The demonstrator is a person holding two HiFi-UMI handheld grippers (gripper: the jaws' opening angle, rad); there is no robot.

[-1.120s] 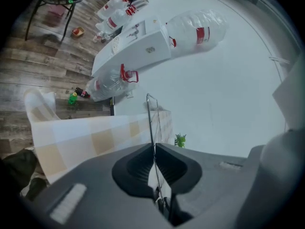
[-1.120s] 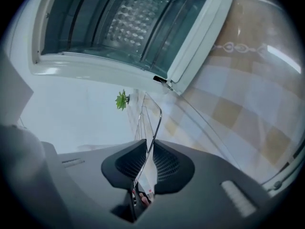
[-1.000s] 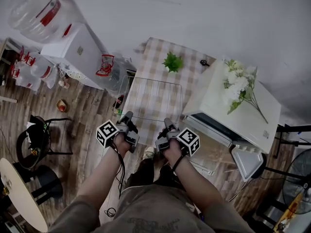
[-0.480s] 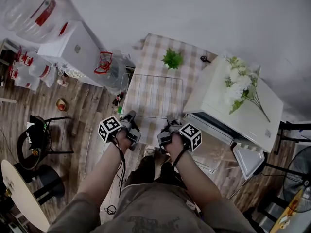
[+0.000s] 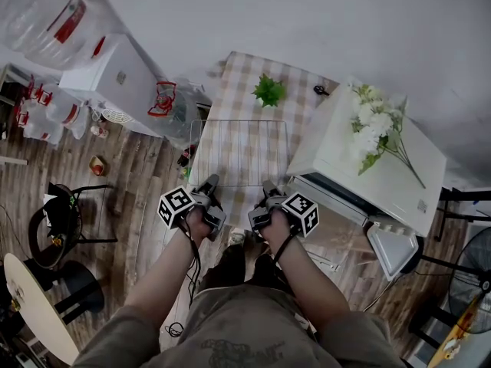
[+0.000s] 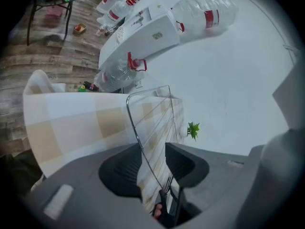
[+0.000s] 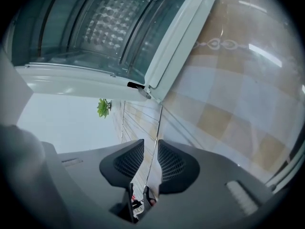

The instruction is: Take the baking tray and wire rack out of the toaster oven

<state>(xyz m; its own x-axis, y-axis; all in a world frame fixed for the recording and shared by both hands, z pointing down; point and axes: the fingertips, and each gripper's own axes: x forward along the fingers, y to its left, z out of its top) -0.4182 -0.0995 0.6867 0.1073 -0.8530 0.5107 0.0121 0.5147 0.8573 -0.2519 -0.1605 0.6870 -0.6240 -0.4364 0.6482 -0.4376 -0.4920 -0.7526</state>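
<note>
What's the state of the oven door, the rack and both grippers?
Toaster oven door: open, folded down.
Wire rack: out of the oven, lying on the table.
Left gripper: open, rack edge between its jaws.
Right gripper: jaws just been opening, rack edge between them.

No word or number can be read anywhere. In the head view, at ten o'clock, the water bottle (image 5: 46, 18) wears a red label with print too small to make out, and the small sticker on the white water dispenser (image 5: 123, 79) below it is equally illegible. Near six o'clock, the left marker cube (image 5: 175, 205) and the right marker cube (image 5: 301, 213) carry black-and-white square code patterns, no letters. At four o'clock, a tiny plate on the toaster oven (image 5: 368, 167) is unreadable.
</note>
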